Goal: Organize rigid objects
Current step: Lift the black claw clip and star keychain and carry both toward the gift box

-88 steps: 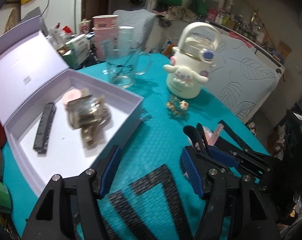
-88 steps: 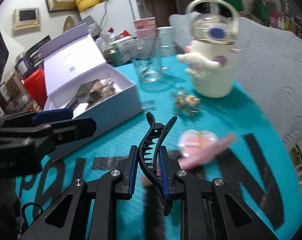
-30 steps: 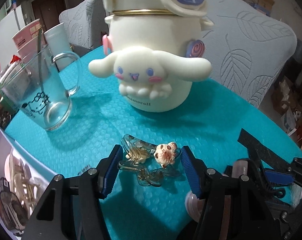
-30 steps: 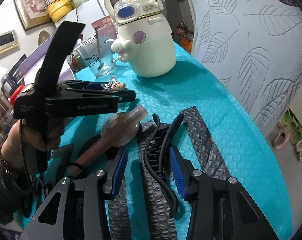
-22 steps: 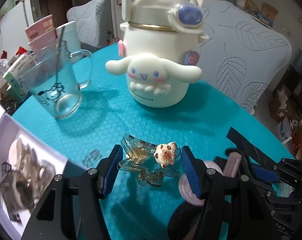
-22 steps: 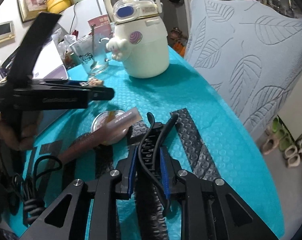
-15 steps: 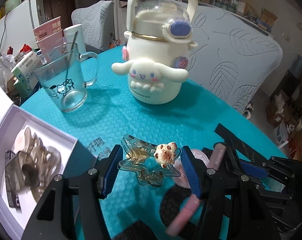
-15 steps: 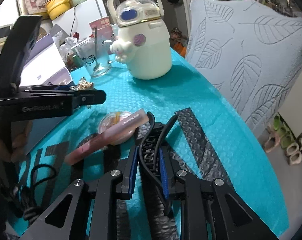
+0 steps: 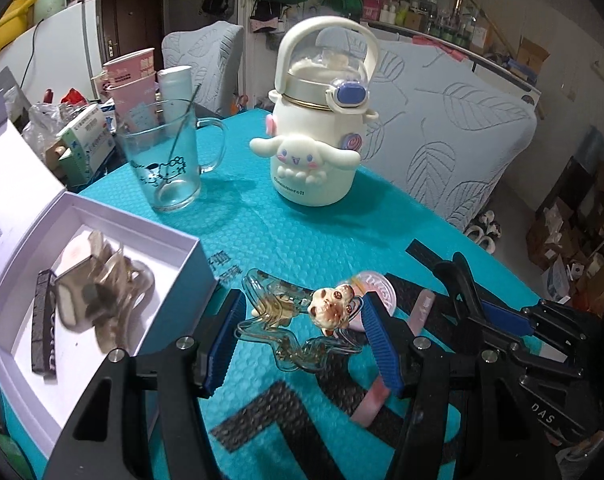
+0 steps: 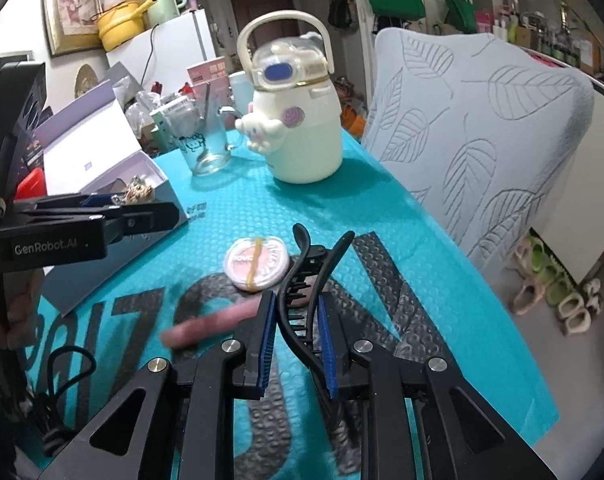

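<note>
So from where I'm sitting, the biggest thing in play is the desk (image 9: 262,216) with its teal bubble mat, and then the open white box (image 9: 102,216) sitting up and off to the left of my left gripper (image 9: 302,332). That box already has a couple of clips and a dark bar in it, so I'm reading it as the drop spot.

The left jaws are clenched on the clear star hair clip (image 9: 290,320) with the little bear charm, pads pressing on both of its ends, so its long axis runs straight across the jaws. It looks lifted clear of the mat. The box's near corner is just beside the left pad, so this hand is obviously the nearer one, and I figure the next move is a short swing left and over the wall before letting go.

The right gripper (image 10: 296,332) is squeezed tight on the black claw clip (image 10: 302,300), long axis pointing forward out of the jaws. From that side the box is well off to the left, past the other gripper.

Left on the mat, just ahead of the right jaws: the round pink compact (image 10: 256,262) and a pink tube (image 10: 206,326).
</note>
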{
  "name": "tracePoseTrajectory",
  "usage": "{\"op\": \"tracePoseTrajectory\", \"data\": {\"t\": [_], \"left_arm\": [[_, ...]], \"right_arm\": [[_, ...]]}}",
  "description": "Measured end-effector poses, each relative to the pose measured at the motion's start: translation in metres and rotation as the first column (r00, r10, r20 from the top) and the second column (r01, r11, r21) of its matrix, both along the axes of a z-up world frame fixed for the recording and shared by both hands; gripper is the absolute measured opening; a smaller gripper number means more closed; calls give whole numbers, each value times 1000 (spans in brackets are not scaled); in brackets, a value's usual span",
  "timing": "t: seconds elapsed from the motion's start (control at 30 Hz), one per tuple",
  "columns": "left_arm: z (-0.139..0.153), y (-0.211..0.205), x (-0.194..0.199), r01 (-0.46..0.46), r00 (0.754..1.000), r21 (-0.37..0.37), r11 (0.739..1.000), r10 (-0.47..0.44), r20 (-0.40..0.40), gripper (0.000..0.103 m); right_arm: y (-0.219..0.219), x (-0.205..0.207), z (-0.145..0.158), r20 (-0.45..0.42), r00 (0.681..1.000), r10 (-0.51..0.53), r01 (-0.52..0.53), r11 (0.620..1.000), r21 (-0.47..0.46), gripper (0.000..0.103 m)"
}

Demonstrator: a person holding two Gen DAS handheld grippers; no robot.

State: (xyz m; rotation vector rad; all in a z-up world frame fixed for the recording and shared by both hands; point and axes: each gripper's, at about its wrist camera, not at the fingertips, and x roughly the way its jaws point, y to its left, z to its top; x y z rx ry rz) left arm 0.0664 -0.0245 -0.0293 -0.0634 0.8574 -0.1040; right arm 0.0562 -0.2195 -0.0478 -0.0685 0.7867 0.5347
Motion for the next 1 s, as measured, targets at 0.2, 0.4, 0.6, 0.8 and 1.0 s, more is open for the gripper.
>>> {"op": "tracePoseTrajectory", "data": {"t": [0.2, 0.4, 0.6, 0.8, 1.0], "left_arm": [[1, 5, -21, -17, 1000, -18, 1000, 17, 11, 59], [5, 11, -49, -46, 999, -18, 999, 46, 22, 59], [7, 21, -71, -102, 994, -13, 995, 102, 34, 59], [9, 39, -94, -173, 984, -26, 985, 174, 40, 59], [10, 58, -118, -245, 968, -20, 969, 246, 41, 59]], "right_arm": [[7, -16, 5, 10, 1000, 27, -28, 1000, 6, 20], [17, -32, 6, 10, 998, 70, -70, 997, 13, 20], [33, -49, 10, 12, 991, 132, -132, 991, 22, 20], [54, -63, 17, 24, 978, 209, -209, 978, 25, 20], [75, -75, 20, 21, 958, 284, -285, 957, 47, 20]]}}
